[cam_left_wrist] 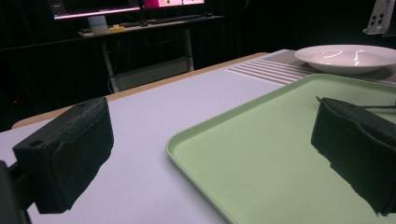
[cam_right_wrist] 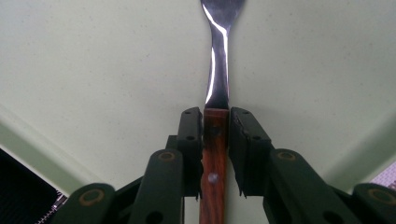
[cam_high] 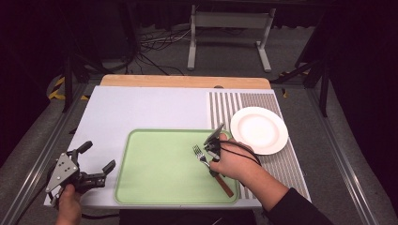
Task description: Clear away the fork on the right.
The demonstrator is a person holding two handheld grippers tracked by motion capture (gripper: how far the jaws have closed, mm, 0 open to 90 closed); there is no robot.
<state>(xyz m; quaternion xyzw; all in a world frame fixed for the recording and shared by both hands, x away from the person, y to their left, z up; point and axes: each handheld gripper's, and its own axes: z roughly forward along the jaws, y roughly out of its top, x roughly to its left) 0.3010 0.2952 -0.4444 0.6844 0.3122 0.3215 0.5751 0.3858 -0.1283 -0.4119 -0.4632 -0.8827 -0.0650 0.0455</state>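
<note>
Right tool (cam_right_wrist: 215, 122): nearest the lens in the right gripper view; its two black jaws stand narrow on either side of the fork's wooden handle. The left pad lies against the wood, and a thin gap shows at the right pad, so whether both pads press cannot be told.
Right hand (cam_high: 233, 161): over the right part of the tray in the high view, wrapped around the tool, with a dark sleeve behind it.
Fork (cam_right_wrist: 218, 70): lies flat on the tray, its metal neck running away from the jaws and its brown handle between them. In the high view the fork (cam_high: 202, 155) has its tines pointing to the upper left, and the handle end shows below the hand near the tray's front right corner.
Tray (cam_high: 159, 168): pale green, rimmed, on the front middle of the tabletop.
Left tool (cam_high: 94, 165): held by the left hand (cam_high: 69, 202) at the tabletop's front left corner, just left of the tray; jaws spread wide with nothing between them.
Plate (cam_high: 259, 130): white, round, on the striped mat just right of the tray's far right corner.
Striped mat (cam_high: 225, 105): grey and white, along the right side of the tabletop.
Tabletop (cam_high: 141, 108): white surface with a wooden strip along its far edge.
</note>
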